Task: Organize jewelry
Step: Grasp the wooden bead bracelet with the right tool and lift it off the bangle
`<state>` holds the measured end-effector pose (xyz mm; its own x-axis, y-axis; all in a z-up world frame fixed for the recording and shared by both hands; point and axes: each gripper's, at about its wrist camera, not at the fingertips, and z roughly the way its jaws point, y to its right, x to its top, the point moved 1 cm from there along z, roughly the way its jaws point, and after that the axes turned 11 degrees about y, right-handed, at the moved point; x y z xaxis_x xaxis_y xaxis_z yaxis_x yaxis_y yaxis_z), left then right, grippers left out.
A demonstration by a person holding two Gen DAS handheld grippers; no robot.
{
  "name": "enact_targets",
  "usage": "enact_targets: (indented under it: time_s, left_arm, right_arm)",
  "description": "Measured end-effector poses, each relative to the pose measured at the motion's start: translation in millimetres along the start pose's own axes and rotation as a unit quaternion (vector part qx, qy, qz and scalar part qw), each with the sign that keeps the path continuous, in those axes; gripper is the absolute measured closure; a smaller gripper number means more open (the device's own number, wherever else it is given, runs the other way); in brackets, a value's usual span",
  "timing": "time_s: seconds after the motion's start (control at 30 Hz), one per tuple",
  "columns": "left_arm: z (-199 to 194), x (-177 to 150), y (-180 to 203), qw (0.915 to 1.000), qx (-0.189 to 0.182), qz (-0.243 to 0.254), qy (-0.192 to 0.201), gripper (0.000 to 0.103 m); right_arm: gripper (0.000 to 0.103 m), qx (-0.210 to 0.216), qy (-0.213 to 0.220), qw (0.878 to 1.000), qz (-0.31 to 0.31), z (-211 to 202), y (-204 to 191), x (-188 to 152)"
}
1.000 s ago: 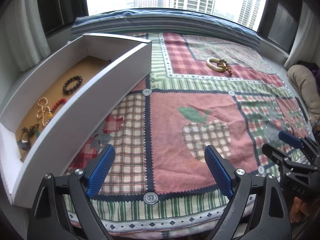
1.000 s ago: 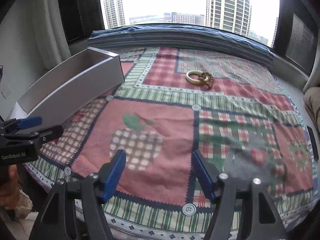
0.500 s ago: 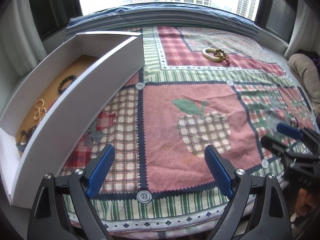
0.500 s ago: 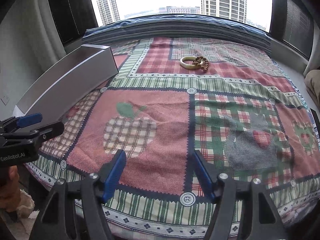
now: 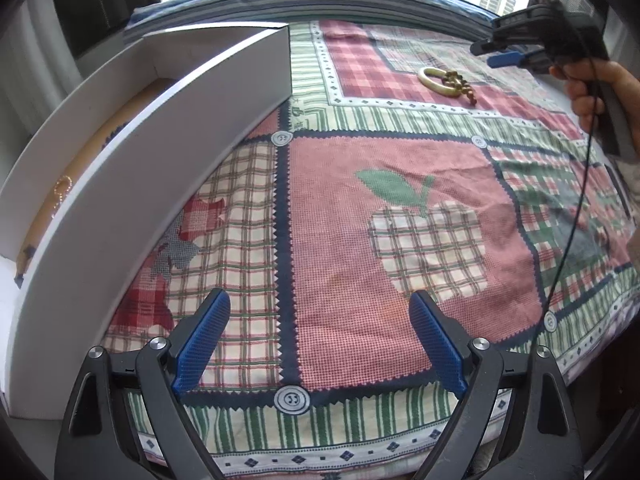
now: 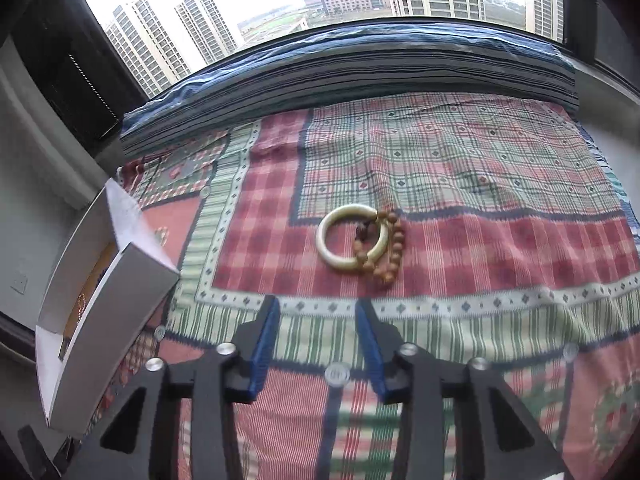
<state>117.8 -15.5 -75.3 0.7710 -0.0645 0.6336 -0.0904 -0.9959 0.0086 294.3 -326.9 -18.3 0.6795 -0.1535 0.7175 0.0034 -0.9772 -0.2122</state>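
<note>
From the left wrist view, the left gripper (image 5: 318, 340) hangs with its blue pads spread wide and nothing between them, above the near edge of the quilted bed (image 5: 340, 240), where the cloth lies bare right up to the apple patch. Along the bed's left edge runs the long white box (image 5: 132, 184), its tall near wall hiding most of the brown floor inside; a pale bead string (image 5: 60, 192) shows there, though the rest of its contents are hard to make out. Toward the far right corner lie the cream bangle (image 5: 438, 80) and the brown bead bracelet (image 5: 464, 88), touching each other, well apart from the box. Above them the right gripper (image 5: 494, 50) is held by a hand (image 5: 592, 88), its cable trailing down the right edge. From the right wrist view, the right gripper (image 6: 316, 344) has just been closing; its jaws stand partly drawn together with only cloth behind them, just short of the bangle (image 6: 352, 238) and bracelet (image 6: 386, 248), which overlap on the red plaid band. Open quilt (image 6: 500, 200) surrounds them to the far edge; the box (image 6: 108, 300) sits at the left edge.
</note>
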Motion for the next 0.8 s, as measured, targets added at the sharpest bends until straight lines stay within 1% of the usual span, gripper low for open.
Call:
enact_targets:
  time_s: [0.03,0.07,0.13,0.23,0.3,0.37,0.43,0.47,0.5,0.53,0.63,0.73,0.77,0.8]
  left_arm:
    - [1.8,1.0,-3.3,1.0000,0.001,-0.003,-0.002,0.011]
    - [3.1,1.7,-6.6,1.0000,0.003,-0.007,-0.003,0.011]
    - [5.7,2.4,-13.4,0.9999,0.006,-0.013,-0.006,0.011]
    - [11.7,2.6,-21.7,0.9996,0.008,-0.021,-0.014,0.011]
    - [16.5,2.7,-25.3,0.9995,0.009,-0.025,-0.019,0.011]
    - [22.0,3.6,-26.0,0.9994,0.010,-0.024,-0.025,0.011]
    - [26.9,5.7,-24.3,0.9993,0.007,-0.021,-0.030,0.011]
    - [28.7,7.7,-22.4,0.9993,0.005,-0.016,-0.033,0.011]
    - [29.7,10.7,-19.8,0.9994,0.003,-0.009,-0.035,0.011]
    - [30.2,15.7,-16.7,0.9994,0.000,0.001,-0.034,0.011]
    - [30.1,39.8,-5.9,0.9990,-0.013,0.035,-0.024,0.011]
    - [30.8,76.3,7.5,0.9970,-0.058,0.050,0.000,0.010]
    - [33.9,88.7,14.6,0.9956,-0.071,0.060,0.007,0.005]
    - [38.7,100.8,22.8,0.9942,-0.081,0.071,0.012,0.004]
  right_arm:
    - [0.072,-0.006,-0.007,1.000,-0.001,16.0,2.6,6.8]
    - [0.074,-0.016,-0.016,1.000,0.002,32.2,6.0,12.4]
    - [0.074,-0.024,-0.032,0.999,0.015,60.3,15.2,20.1]
    - [0.075,-0.036,-0.053,0.997,0.034,92.5,22.3,21.0]
    - [0.075,-0.062,-0.059,0.996,0.025,107.9,23.5,19.0]
    - [0.077,-0.064,-0.064,0.995,0.029,120.1,24.3,17.3]
    - [0.079,-0.074,-0.054,0.996,0.022,125.3,22.1,16.0]
    - [0.082,-0.078,-0.048,0.996,0.015,125.8,19.4,15.2]
    - [0.087,-0.088,-0.045,0.995,0.008,125.2,17.7,13.9]
    - [0.089,-0.086,-0.043,0.995,0.010,123.9,17.4,12.6]
    - [0.089,-0.044,-0.012,0.998,0.049,98.9,24.5,11.4]
    - [0.089,0.004,0.032,0.996,0.079,53.6,34.6,12.3]
    - [0.089,0.020,0.045,0.995,0.088,35.9,37.8,9.2]
    - [0.089,0.030,0.056,0.994,0.091,19.0,40.8,6.5]
